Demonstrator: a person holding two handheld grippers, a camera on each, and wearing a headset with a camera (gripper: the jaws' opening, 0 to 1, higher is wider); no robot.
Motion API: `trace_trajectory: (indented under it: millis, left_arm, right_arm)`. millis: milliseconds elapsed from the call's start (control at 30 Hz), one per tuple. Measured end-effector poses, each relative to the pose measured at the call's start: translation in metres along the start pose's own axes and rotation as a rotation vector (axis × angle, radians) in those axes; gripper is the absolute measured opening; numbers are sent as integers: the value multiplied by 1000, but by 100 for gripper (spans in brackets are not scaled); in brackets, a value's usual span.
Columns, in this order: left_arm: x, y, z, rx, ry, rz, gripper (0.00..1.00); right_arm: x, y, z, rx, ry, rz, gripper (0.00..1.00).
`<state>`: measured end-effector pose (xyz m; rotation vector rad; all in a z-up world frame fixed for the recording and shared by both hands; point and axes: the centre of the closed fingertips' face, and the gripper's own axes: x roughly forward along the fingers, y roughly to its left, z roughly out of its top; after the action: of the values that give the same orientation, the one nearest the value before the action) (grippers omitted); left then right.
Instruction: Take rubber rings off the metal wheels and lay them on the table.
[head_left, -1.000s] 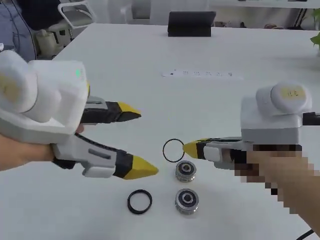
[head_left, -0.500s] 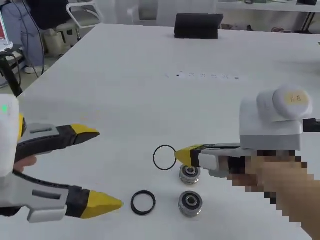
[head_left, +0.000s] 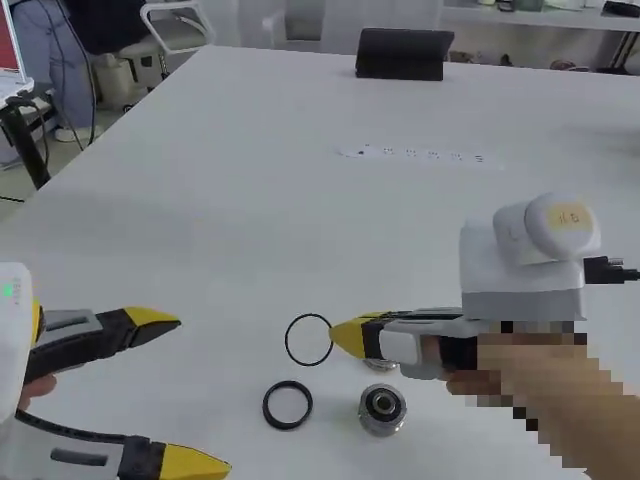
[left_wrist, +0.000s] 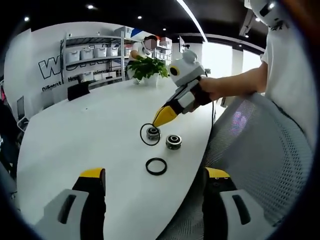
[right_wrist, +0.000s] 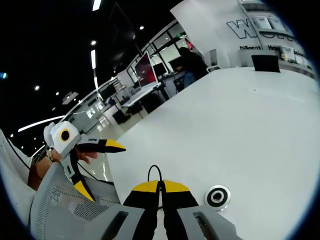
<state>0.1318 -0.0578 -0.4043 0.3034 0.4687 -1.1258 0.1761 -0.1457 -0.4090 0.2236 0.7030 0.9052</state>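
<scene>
I can read only a large dark "W" on the white back wall (left_wrist: 49, 68); the smaller lettering beneath blurs.

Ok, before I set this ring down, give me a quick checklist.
1. Thin ring pinched in the shut right gripper: ok.
2. Thin ring off its wheel: ok. In the right gripper view it loops ahead of the tips, apart from the wheel.
3. Bare table to lay it on, beside the thicker ring lying there: ok.
4. Left gripper open and off to the side: ok.
5. Whether the near wheel has a ring left on it: cannot tell.
</scene>
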Motion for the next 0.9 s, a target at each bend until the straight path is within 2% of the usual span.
trace_trajectory:
  millis: [533,900]
  left_arm:
    - [5,-8,-3,-19,3,-14,78]
    - [5,-9,-8,-44,14,-14,77]
  right_arm:
    - [13,12,-19,-6,64,38,0]
    - [28,14,-42,-28,139,37,0]
